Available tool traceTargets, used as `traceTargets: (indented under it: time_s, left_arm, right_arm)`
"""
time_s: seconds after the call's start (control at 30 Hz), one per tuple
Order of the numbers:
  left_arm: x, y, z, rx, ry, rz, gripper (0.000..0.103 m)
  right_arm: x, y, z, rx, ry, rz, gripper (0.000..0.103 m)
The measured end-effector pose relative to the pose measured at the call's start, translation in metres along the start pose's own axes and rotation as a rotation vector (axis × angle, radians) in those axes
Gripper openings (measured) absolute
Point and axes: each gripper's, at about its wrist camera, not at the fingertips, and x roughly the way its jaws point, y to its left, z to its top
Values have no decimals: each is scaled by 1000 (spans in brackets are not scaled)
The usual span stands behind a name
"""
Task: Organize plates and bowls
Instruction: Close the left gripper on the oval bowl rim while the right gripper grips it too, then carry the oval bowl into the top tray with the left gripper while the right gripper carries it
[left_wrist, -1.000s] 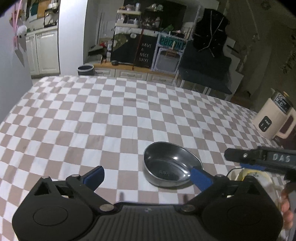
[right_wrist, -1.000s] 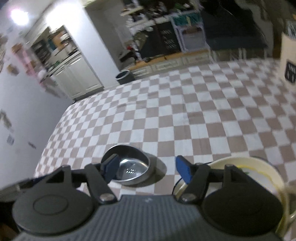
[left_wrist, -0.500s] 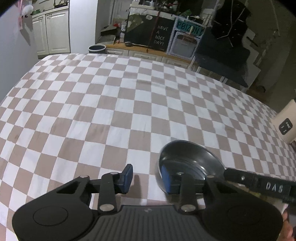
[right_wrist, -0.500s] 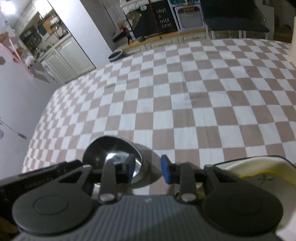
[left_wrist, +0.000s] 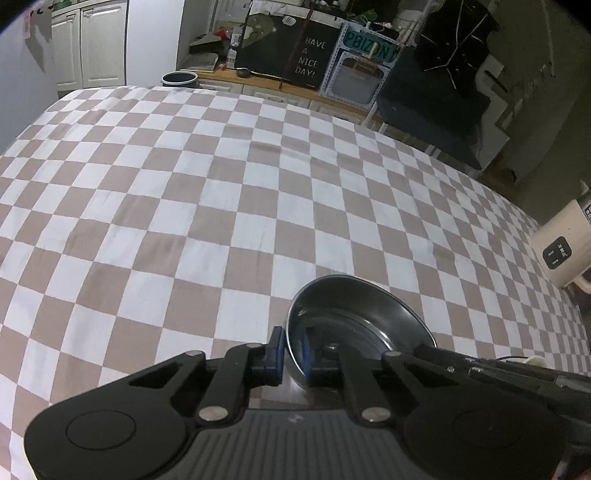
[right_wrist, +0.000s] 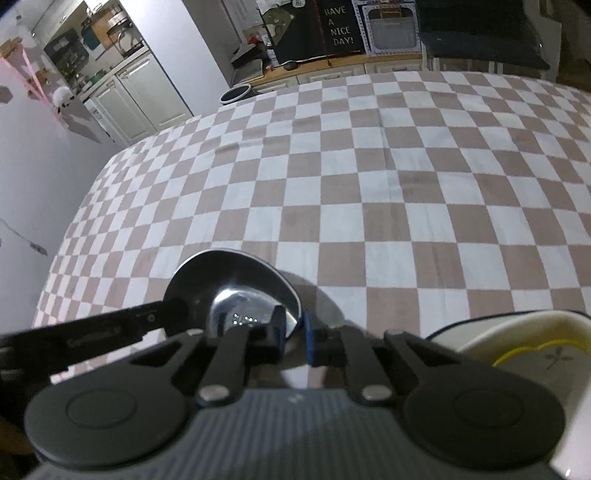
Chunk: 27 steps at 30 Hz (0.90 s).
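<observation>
Checkered cloth (left_wrist: 207, 192) open ahead, steel bowl (left_wrist: 354, 325) + kettle (left_wrist: 561, 251) block right side

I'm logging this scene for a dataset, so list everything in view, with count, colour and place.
Metal bowl: one, silver-grey, near edge of the table, its rim pinched from both sides.
Cream dish: one, cream with a yellow line inside, right of the bowl.
Checked tablecloth: one, tan and white, covering the table.
Kettle-like appliance: one, beige, right table edge.
Sign reading HAVE A NICE DAY: one, black, back counter.
Bin: one, dark, beyond the table.
Left tongs: black with blue pads, shut on the bowl rim.
Right tongs: same, shut on the opposite rim.
</observation>
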Motion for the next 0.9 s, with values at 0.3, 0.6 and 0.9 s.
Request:
traceTargets:
  time_s: [0.3,0.6,0.9]
  left_arm:
    - [-38,-5,-1,32,-63,-36,9]
    - [-86,-7,-23,79,-105,-61,9]
    - [-117,12,-43,46,-123,-60,9]
  right_arm:
    - [-46,13,-3,-70,-54,-3,12]
    - [-90,24,-8,-76,-88,41,11]
    - [-110,48,-43,-131,-73,71,11]
